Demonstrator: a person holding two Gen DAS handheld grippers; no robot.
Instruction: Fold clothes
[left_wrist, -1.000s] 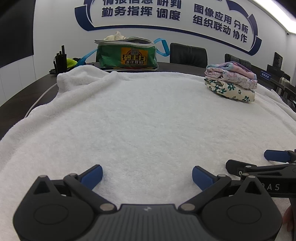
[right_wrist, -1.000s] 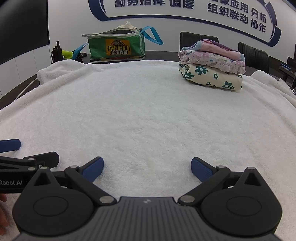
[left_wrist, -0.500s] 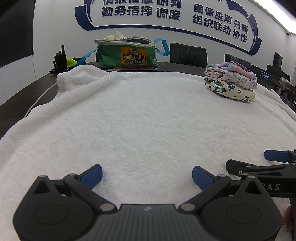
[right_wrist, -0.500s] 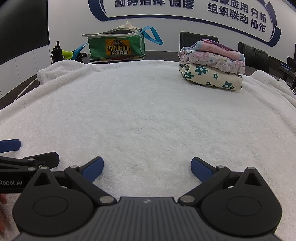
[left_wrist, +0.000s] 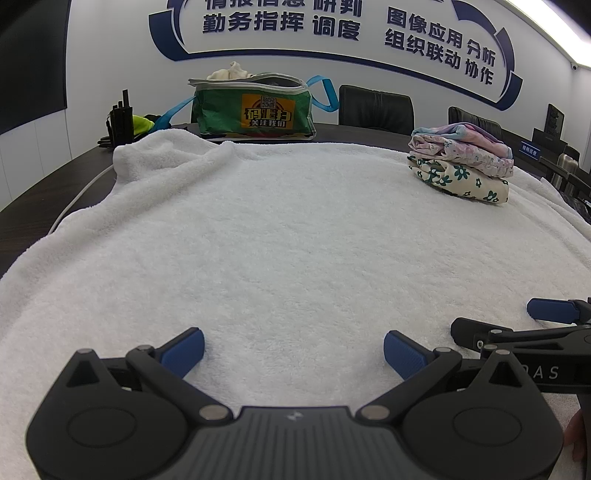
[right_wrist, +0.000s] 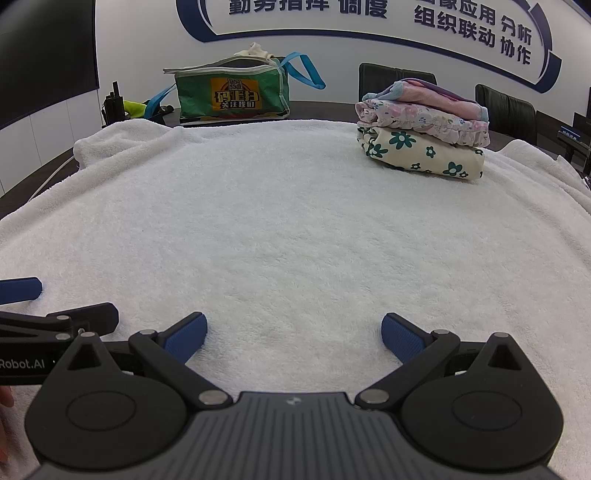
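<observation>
We are seeing no change | left gripper (left_wrist: 293, 349), right gripper (right_wrist: 293, 332) staying released, idling lower frame | stack (right_wrist: 421, 133) upper right, bag (right_wrist: 231, 92) awaiting unpacking

light: bright, even, ceiling strip top right | shadows: soft | focus: sharp | edges: fisheye-bent

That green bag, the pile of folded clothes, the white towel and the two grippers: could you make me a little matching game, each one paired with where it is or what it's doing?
Things:
1. green bag
2. folded clothes
3. white towel
4. left gripper and right gripper

Descriptions:
A. spread flat across the table
B. stacked at the far right on the towel
C. open, holding nothing, low over the near edge
D. standing beyond the towel's far edge, cloth poking out on top

Pairs: 1-D, 2-B, 3-A, 4-C
</observation>
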